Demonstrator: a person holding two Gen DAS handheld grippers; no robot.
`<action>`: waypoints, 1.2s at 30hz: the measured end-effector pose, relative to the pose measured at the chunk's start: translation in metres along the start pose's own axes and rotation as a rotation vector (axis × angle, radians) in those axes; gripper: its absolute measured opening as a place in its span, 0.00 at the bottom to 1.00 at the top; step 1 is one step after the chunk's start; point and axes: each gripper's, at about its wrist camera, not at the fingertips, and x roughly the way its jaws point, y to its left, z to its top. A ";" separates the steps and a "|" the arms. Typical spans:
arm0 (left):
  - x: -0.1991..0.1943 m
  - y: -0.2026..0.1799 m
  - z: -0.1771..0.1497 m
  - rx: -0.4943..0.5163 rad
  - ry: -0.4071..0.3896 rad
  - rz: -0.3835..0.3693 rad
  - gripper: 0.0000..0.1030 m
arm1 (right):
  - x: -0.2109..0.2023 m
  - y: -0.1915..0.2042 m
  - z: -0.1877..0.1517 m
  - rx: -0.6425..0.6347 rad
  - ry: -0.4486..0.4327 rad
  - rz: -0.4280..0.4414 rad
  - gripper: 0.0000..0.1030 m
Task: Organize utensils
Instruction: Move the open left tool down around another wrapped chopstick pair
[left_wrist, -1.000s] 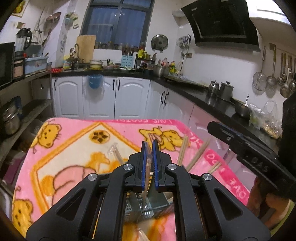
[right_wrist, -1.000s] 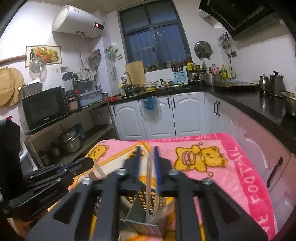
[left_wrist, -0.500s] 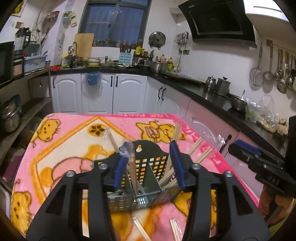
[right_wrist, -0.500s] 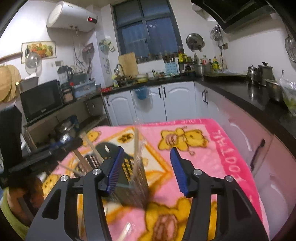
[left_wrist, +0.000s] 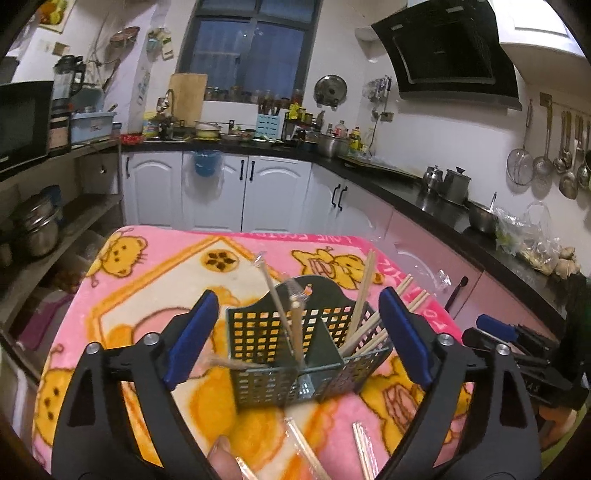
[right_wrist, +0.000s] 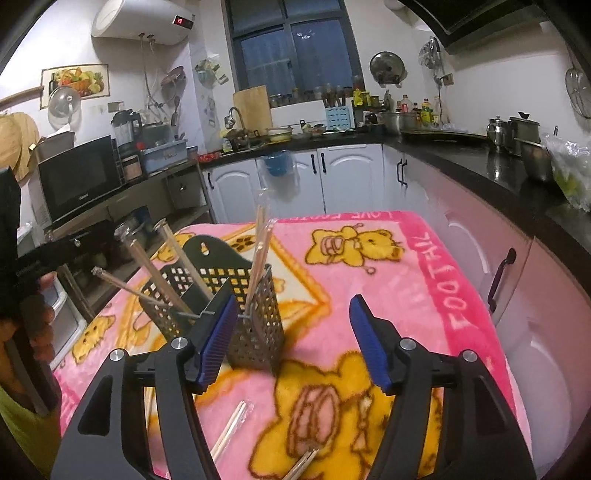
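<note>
A dark perforated utensil holder (left_wrist: 295, 347) with two compartments stands on the pink blanket (left_wrist: 147, 280). Wrapped chopsticks (left_wrist: 284, 314) stand in its left compartment and several bare ones (left_wrist: 364, 321) lean in its right. My left gripper (left_wrist: 295, 336) is open and empty, its jaws wide on either side of the holder. My right gripper (right_wrist: 293, 338) is open and empty, just right of the holder (right_wrist: 255, 314). It also shows at the right edge of the left wrist view (left_wrist: 495, 332). Loose chopsticks (left_wrist: 303, 454) lie on the blanket near me, also seen in the right wrist view (right_wrist: 229, 432).
The blanket-covered table is bounded by a black countertop with pots (left_wrist: 454, 181) on the right and a shelf with a microwave (right_wrist: 77, 177) on the left. White cabinets (left_wrist: 258, 195) stand beyond the far edge.
Both grippers were shut on chopsticks over the holder; both opened, leaving the chopsticks standing in it, and pulled back towards me.
</note>
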 end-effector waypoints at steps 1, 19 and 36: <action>-0.002 0.001 -0.001 0.000 -0.001 0.005 0.84 | 0.000 0.001 -0.001 -0.004 0.002 -0.001 0.59; -0.017 0.034 -0.060 -0.063 0.093 0.061 0.90 | 0.002 0.031 -0.029 -0.066 0.077 0.042 0.64; -0.015 0.055 -0.100 -0.080 0.174 0.129 0.90 | 0.017 0.057 -0.067 -0.112 0.181 0.075 0.64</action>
